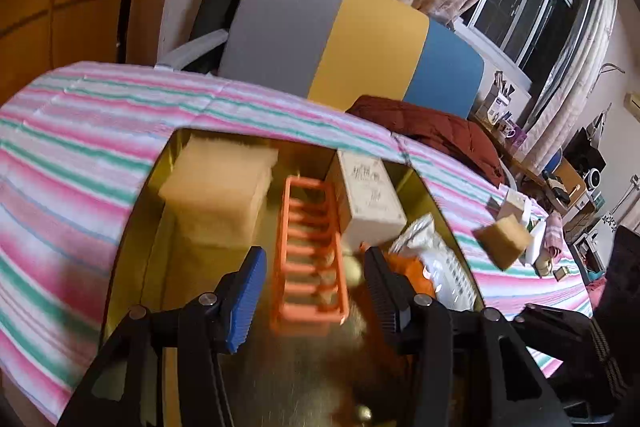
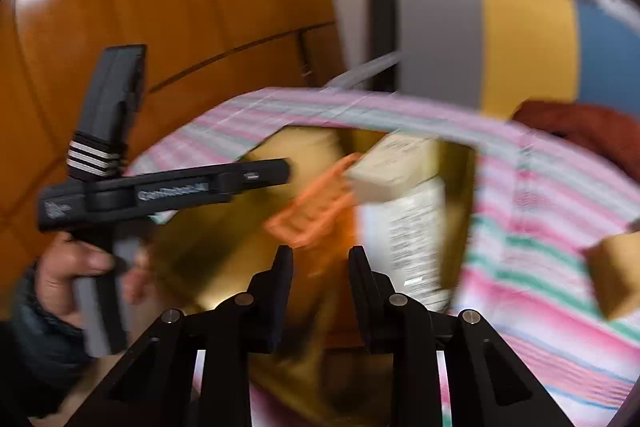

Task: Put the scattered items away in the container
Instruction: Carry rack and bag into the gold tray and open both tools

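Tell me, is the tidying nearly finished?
Partly. The gold container already holds a tan sponge, an orange rack, a white box and a packet. Neither the left gripper nor the right gripper holds anything. A brown block still lies on the striped bedcover.

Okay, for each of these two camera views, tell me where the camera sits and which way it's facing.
Left wrist: on the left claw, looking down into the gold tin on the striped bedspread; only its fingers show.
Right wrist: on the right claw, aimed at the same tin; the left hand shows.
Shared: tin, orange rack, white box, tan block.
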The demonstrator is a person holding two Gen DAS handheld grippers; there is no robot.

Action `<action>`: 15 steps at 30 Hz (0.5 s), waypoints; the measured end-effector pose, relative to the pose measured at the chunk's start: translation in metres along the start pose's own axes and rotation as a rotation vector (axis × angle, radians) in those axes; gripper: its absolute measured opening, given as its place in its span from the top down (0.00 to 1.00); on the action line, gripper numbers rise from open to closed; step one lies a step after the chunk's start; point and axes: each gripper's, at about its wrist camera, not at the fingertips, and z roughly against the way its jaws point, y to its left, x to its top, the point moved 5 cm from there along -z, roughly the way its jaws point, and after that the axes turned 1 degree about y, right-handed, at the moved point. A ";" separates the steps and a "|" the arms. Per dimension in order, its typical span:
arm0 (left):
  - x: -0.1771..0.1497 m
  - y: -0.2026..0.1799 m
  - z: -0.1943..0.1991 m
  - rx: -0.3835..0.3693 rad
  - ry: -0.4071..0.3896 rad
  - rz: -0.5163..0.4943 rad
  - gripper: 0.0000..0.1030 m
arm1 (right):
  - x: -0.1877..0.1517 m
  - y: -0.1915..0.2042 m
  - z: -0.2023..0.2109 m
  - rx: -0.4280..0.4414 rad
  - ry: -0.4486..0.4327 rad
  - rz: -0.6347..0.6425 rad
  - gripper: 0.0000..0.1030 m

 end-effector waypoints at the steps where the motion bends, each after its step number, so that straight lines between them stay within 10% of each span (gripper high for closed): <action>1: -0.003 0.001 -0.003 0.001 0.013 0.000 0.51 | -0.002 0.001 -0.007 0.009 0.025 -0.002 0.72; 15: -0.025 -0.015 -0.017 0.007 0.030 -0.049 0.50 | 0.003 -0.032 -0.035 -0.028 0.047 -0.106 0.82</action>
